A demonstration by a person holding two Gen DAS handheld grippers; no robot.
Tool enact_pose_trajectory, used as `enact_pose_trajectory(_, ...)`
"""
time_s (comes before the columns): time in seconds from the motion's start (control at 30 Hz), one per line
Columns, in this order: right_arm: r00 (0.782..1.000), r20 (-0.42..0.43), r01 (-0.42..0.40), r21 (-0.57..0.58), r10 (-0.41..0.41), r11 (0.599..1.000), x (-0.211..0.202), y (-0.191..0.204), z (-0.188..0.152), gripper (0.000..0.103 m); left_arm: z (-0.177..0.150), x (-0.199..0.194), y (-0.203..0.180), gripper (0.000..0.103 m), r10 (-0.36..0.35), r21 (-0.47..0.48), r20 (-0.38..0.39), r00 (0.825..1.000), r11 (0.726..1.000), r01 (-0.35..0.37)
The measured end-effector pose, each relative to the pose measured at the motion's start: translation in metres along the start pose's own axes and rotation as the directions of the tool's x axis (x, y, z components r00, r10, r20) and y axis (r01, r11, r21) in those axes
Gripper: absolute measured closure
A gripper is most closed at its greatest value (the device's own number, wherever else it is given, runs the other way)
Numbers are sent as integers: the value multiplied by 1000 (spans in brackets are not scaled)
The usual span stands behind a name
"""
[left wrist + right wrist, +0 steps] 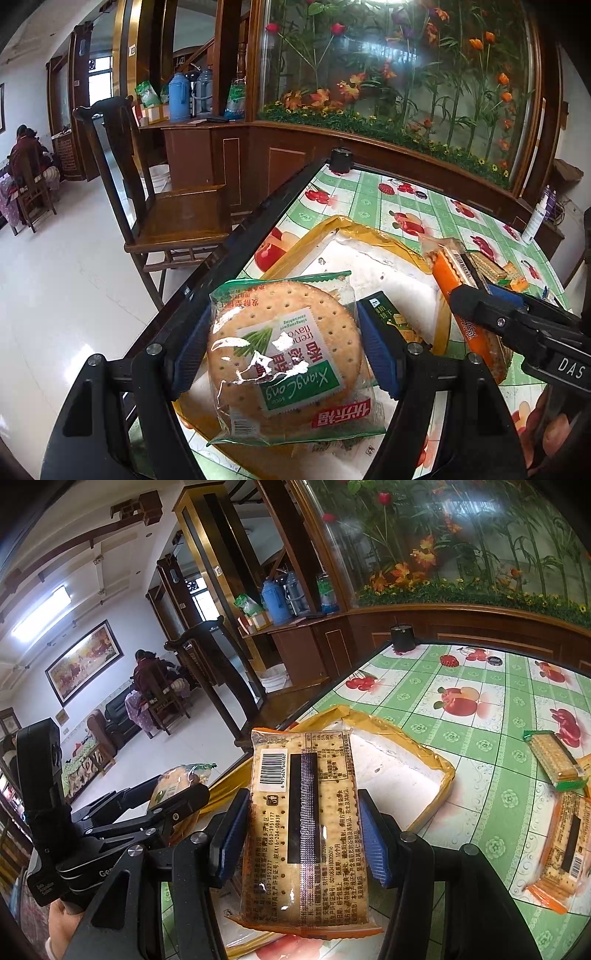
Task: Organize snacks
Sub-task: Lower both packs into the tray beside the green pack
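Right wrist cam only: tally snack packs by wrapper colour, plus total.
Orange: 2, orange held pack in the right claw, orange table pack on the table.
Green: 2, round green pack in the left claw, rectangular green pack on the table.
Total: 4. An orange sliver at the right edge is too cut off to count.

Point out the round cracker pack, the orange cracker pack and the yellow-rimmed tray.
round cracker pack [284, 354]: left wrist view, label middle.
orange cracker pack [306, 834]: right wrist view, back seam.
yellow-rimmed tray [439, 771]: right wrist view, far corner rim.
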State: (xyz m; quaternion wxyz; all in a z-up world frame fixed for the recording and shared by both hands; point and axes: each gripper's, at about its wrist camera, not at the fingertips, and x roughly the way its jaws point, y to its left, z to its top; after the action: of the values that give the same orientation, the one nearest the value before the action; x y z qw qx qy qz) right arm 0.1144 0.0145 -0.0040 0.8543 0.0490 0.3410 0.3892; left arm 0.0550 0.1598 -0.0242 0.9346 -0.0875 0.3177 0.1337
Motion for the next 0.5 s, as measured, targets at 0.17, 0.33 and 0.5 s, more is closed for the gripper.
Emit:
enact_pose_trajectory(0.17, 1000, -4, 13, -7, -13, 1000, 4, 2, 1, 46, 2, 6, 0, 27, 10, 7, -5, 1000, 1000, -10)
enact_pose_trajectory(0.33, 999, -23, 25, 1, -25, 1000, 16, -4, 2, 46, 3, 19, -1, 27, 22, 15, -23, 999, 1000, -22)
enact_pose_trajectory(0.5, 998, -44, 43, -5, -44, 999, 29, -6, 3, 46, 2, 32, -4, 27, 28, 29, -53, 998, 999, -26)
